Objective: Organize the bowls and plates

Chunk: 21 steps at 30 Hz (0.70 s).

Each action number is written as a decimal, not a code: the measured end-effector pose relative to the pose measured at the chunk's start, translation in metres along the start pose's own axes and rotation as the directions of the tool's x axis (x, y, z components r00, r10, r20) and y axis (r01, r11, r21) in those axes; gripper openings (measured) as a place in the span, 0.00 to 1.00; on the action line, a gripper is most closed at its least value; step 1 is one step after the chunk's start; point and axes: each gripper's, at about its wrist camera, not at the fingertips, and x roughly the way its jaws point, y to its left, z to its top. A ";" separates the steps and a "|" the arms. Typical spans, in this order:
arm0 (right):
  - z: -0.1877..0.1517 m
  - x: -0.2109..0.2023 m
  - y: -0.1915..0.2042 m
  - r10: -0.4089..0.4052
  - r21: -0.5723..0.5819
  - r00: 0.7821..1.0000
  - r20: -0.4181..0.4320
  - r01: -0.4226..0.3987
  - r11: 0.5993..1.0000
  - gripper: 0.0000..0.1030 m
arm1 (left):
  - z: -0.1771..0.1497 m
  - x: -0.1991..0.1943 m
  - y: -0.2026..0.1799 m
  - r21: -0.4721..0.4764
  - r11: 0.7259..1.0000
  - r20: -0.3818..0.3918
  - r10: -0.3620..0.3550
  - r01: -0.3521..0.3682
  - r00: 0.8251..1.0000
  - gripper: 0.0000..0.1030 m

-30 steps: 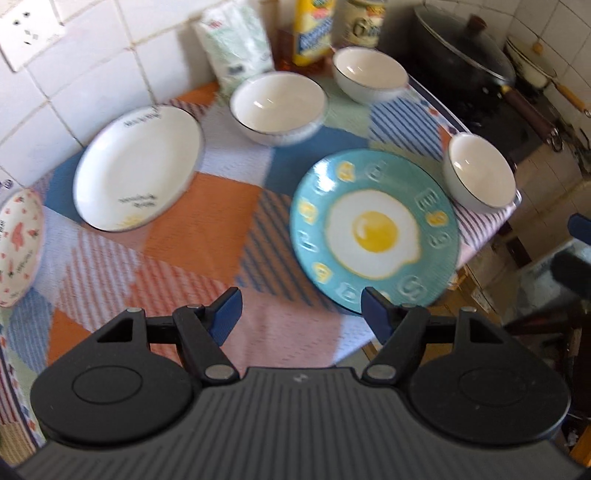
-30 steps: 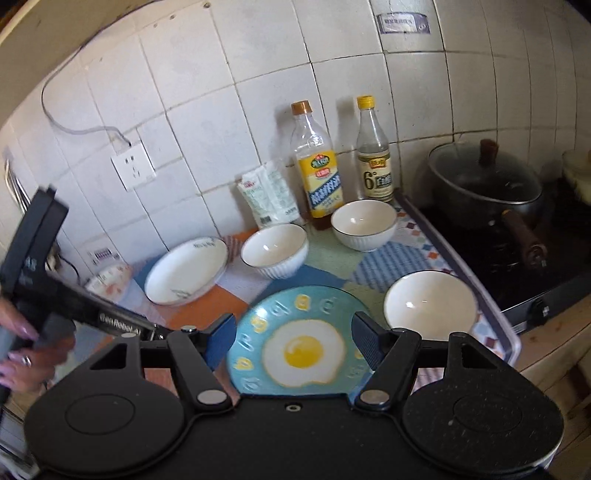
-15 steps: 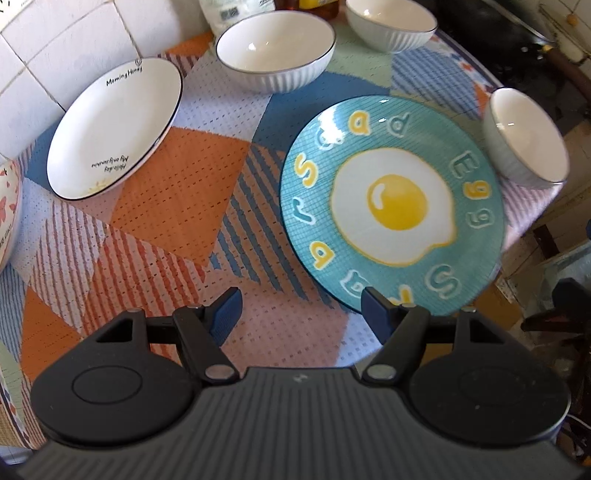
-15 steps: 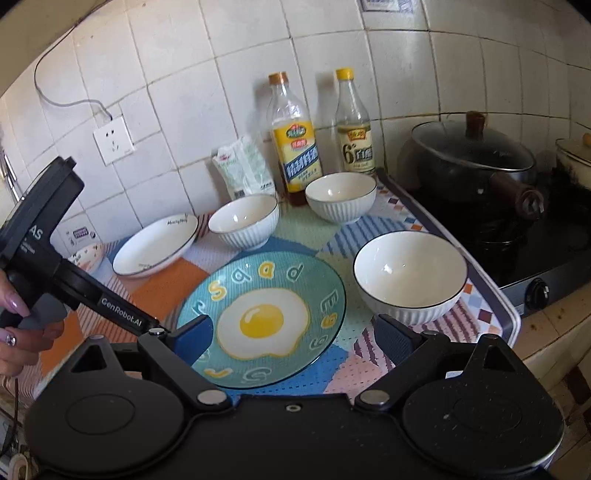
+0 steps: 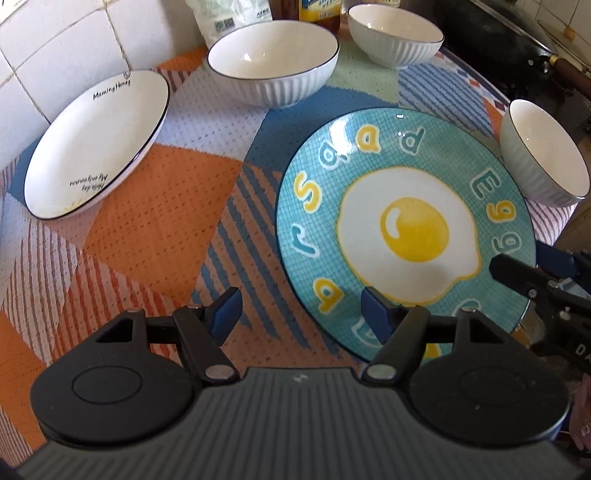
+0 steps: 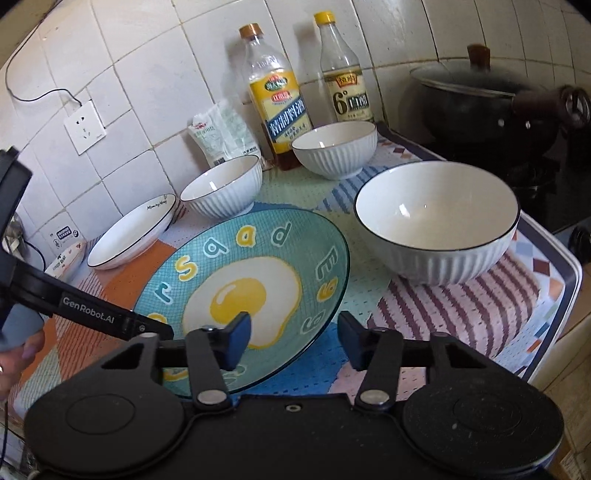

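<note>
A teal plate with a fried-egg picture (image 5: 406, 229) (image 6: 243, 291) lies on the patterned mat. A white oval plate (image 5: 96, 144) (image 6: 129, 232) lies at the left by the wall. Three white ribbed bowls stand around: one at the back middle (image 5: 273, 62) (image 6: 221, 190), one behind it to the right (image 5: 395, 33) (image 6: 334, 147), one at the right edge (image 5: 543, 155) (image 6: 436, 218). My left gripper (image 5: 299, 310) is open, low over the teal plate's near left rim. My right gripper (image 6: 293, 339) is open over the plate's near right rim.
Two sauce bottles (image 6: 277, 96) (image 6: 345, 77) and a white packet (image 6: 221, 136) stand against the tiled wall. A black lidded pot (image 6: 487, 99) sits on the stove at the right. A small patterned dish (image 6: 66, 258) lies at the far left. The counter edge drops off at the right (image 6: 554, 325).
Both grippers have moved forward and down toward the teal plate, which now looms larger in both views. The right gripper's jaws have narrowed a little. No dish has moved.
</note>
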 end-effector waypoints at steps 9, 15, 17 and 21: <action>0.000 0.010 0.000 -0.008 -0.025 0.997 -0.071 0.006 1.000 0.29 | 0.001 0.003 0.006 -0.044 0.997 0.012 -0.069 0.070 0.998 0.53; 0.002 0.011 -0.009 0.010 0.020 0.998 -0.066 -0.009 1.000 0.23 | 0.008 0.001 -0.001 -0.024 0.997 -0.027 -0.080 0.079 0.996 0.32; 0.002 0.013 -0.010 0.012 0.031 0.998 -0.069 -0.010 0.999 0.23 | 0.009 0.002 0.000 -0.033 0.996 -0.035 -0.085 0.084 0.996 0.32; 0.003 0.016 -0.013 0.026 0.047 0.997 -0.070 -0.022 0.999 0.22 | 0.012 0.005 0.005 -0.072 0.992 -0.047 -0.108 0.105 0.993 0.34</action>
